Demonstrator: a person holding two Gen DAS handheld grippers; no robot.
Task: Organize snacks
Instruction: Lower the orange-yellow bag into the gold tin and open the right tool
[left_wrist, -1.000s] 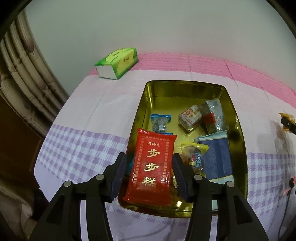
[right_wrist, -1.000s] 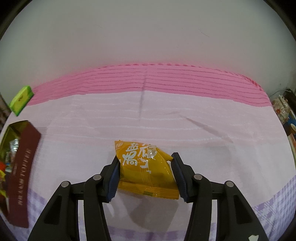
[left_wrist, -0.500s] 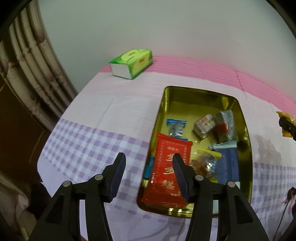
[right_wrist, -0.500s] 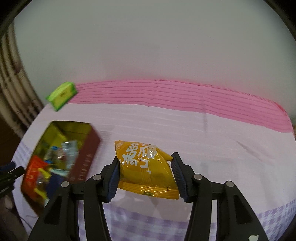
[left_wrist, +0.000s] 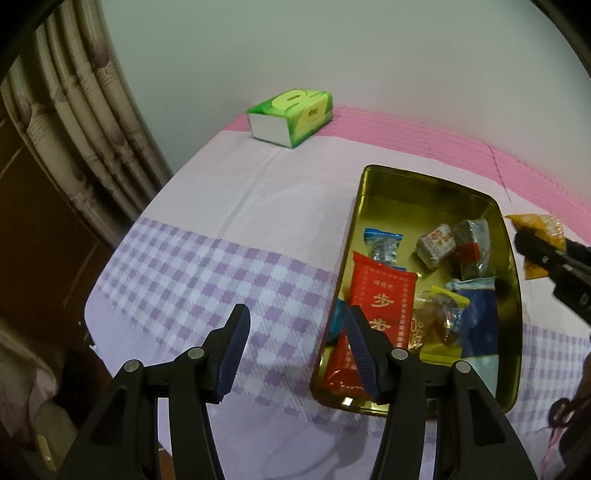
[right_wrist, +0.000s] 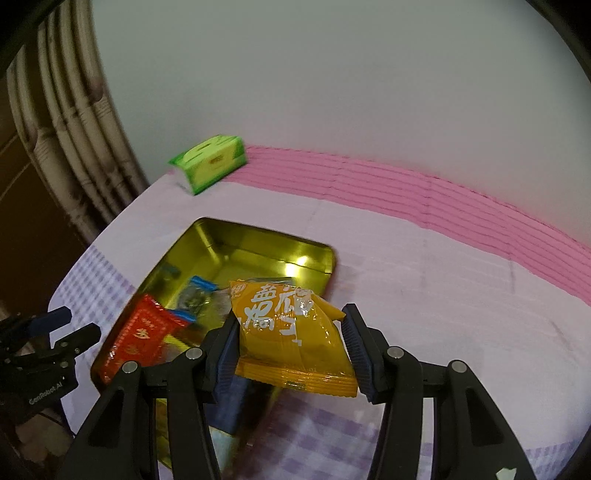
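Yellow packet (right_wrist: 293, 334), tongs-clamped, now above tin (right_wrist: 258, 254).

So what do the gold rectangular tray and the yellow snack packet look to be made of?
The gold rectangular tray looks like thin metal with a shiny lacquered finish: its inner walls mirror the light. The yellow snack packet looks like glossy plastic film, judging by its sheen, wrinkles and crimped bottom seal.

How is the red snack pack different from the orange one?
The red snack pack lies inside the gold tin; the orange snack pack is up in the air, pinched by the right gripper. The red snack pack looks flat and long; the orange snack pack looks puffy. The red one has gold writing, the orange one white. Both are shiny sealed wrappers.
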